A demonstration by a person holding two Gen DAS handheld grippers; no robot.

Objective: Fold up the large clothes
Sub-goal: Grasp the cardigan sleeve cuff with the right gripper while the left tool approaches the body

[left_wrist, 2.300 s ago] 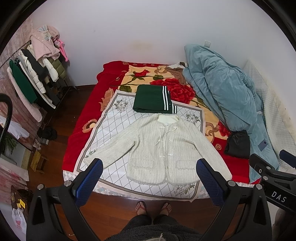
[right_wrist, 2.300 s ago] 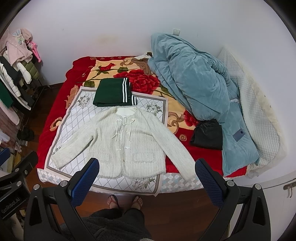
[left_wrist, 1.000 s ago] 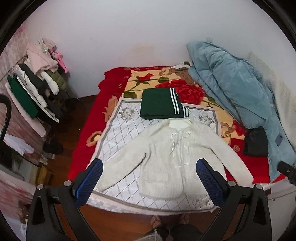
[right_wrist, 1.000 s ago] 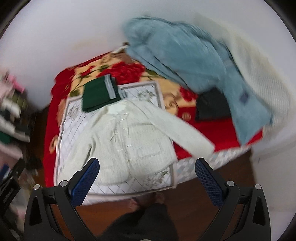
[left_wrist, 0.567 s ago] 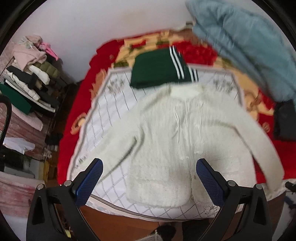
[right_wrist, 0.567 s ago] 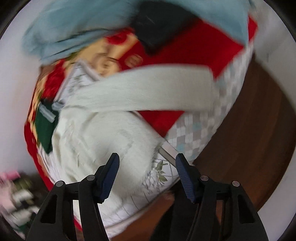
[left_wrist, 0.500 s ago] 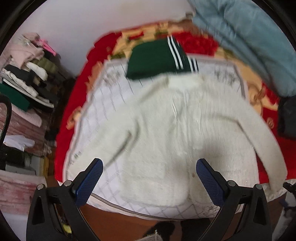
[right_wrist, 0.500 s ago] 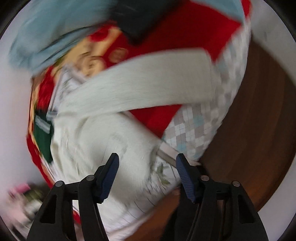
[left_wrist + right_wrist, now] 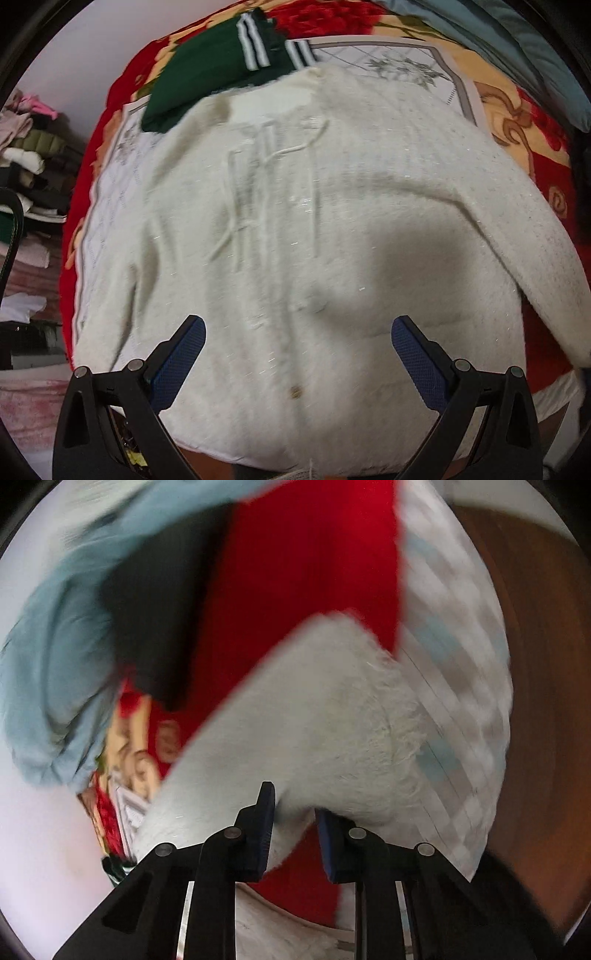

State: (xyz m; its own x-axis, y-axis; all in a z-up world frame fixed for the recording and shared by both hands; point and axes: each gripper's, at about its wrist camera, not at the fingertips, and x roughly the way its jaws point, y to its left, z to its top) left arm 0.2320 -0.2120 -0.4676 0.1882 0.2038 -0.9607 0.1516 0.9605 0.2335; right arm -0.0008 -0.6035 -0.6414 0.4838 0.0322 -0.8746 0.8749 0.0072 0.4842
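Observation:
A cream fuzzy cardigan (image 9: 295,229) lies spread face up on the bed, sleeves out to both sides. My left gripper (image 9: 297,350) is open and hovers just above the cardigan's lower front, its blue pads wide apart. My right gripper (image 9: 293,830) is shut on the cardigan's sleeve (image 9: 314,716) near the cuff; the fabric bunches between the blue pads. The right wrist view is blurred.
A folded dark green garment with white stripes (image 9: 221,62) lies beyond the cardigan's collar. A blue-grey quilt (image 9: 55,657) and a black item (image 9: 159,602) lie on the red floral bedspread (image 9: 295,572). A clothes rack (image 9: 26,155) stands at the left. Wooden floor (image 9: 546,664) runs past the bed edge.
Both grippers have dropped from a standing height close to the bed. My right gripper swung to the sleeve and closed on it. My left gripper stays open over the cardigan.

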